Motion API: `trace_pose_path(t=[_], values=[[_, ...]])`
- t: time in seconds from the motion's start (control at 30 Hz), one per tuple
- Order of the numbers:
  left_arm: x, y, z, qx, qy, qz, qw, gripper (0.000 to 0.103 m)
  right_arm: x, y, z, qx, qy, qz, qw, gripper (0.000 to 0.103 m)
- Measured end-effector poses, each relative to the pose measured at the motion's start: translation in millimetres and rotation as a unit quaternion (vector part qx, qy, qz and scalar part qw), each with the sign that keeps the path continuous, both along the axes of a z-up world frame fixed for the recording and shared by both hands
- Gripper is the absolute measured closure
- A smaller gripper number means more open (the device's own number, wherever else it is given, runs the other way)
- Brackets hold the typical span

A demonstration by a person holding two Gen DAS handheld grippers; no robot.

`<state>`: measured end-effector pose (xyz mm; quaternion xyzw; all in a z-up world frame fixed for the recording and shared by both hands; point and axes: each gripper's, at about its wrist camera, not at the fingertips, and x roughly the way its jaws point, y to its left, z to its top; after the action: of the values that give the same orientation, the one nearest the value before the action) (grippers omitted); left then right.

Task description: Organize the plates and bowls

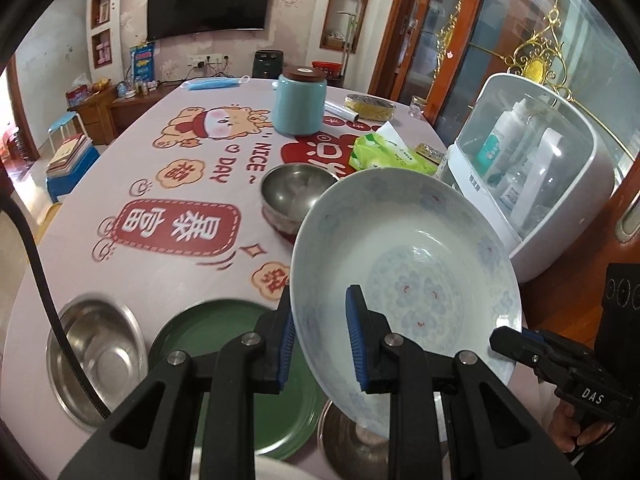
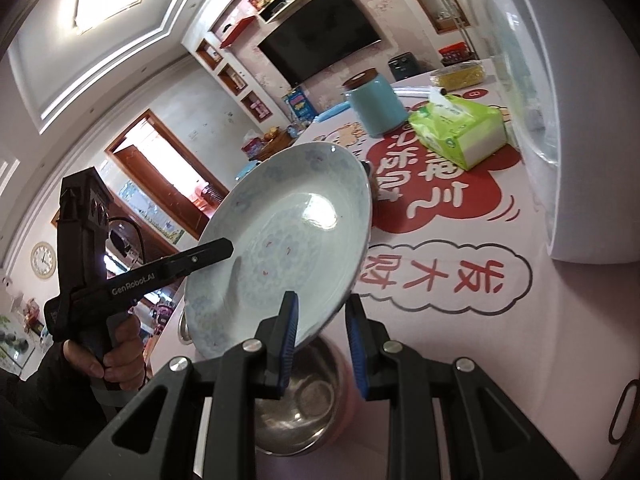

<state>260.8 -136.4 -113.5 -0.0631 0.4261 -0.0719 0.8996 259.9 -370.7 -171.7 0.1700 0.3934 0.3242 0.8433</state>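
The round, shiny bowl (image 1: 404,264) is pinched at its thin rim by both claws (image 1: 320,336) (image 2: 322,340), above a steel bowl (image 2: 296,400).

Plate (image 1: 404,272) above bowl (image 1: 356,444), on table (image 1: 160,272)

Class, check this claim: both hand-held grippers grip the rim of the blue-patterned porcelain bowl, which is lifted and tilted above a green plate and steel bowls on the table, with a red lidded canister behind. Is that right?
Not quite. The lidded canister is light blue, not red, as the left wrist view shows. The rest holds: the left hand-held gripper and right hand-held gripper both grip the rim of the porcelain bowl, tilted above the green plate and steel bowls.
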Motion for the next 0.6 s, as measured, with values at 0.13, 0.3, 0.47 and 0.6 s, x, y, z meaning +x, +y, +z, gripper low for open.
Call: trace_pose_path(t=[0.13, 0.3, 0.47, 0.6], values=[[-21, 10, 4, -0.004, -0.005, 0.015, 0.9999, 0.081, -11, 10, 3, -0.002, -0.005, 0.018, 1.000, 0.080], [-45, 20, 8, -0.006, -0.007, 0.029, 0.9995, 0.081, -25, 20, 5, -0.002, -0.007, 0.039, 0.999, 0.080], [-72, 29, 13, -0.002, -0.008, 0.033, 0.9994, 0.081, -41, 27, 8, -0.002, -0.011, 0.061, 0.998, 0.080], [-92, 35, 13, -0.001, -0.003, 0.040, 0.9992, 0.081, -55, 33, 10, -0.002, -0.013, 0.073, 0.997, 0.080]])
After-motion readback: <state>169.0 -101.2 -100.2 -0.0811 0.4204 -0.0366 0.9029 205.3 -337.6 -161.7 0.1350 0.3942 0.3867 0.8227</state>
